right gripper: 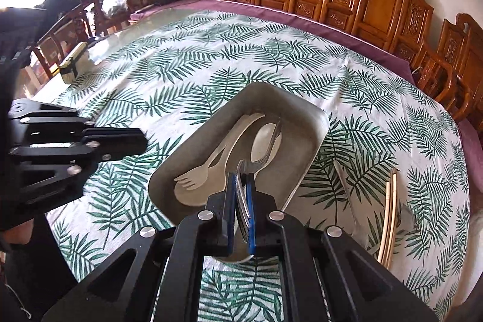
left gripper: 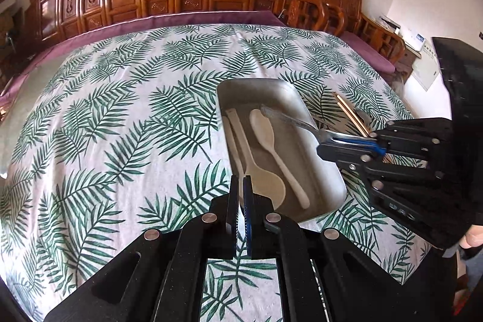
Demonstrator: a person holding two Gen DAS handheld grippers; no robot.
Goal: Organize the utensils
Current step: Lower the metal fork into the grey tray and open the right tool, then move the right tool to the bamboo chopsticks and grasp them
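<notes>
Over the steel tray (left gripper: 302, 98), the right gripper (left gripper: 324, 145) pinches a metal spoon (left gripper: 283, 118) whose handle slants into the tray beside white plastic spoons (left gripper: 265, 129); the left gripper (left gripper: 240, 195), clenched empty, hovers at the near rim. From the right wrist, the spoon (right gripper: 243, 201) sits clamped between blue pads above the tray (right gripper: 305, 171), with bamboo chopsticks (right gripper: 389, 216) lying rightward on open leaf-print cloth (right gripper: 181, 74).

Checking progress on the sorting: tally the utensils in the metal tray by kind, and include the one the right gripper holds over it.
White spoons: 2
White fork: 1
Metal spoon, pinched in the right gripper: 1
Total: 4
</notes>
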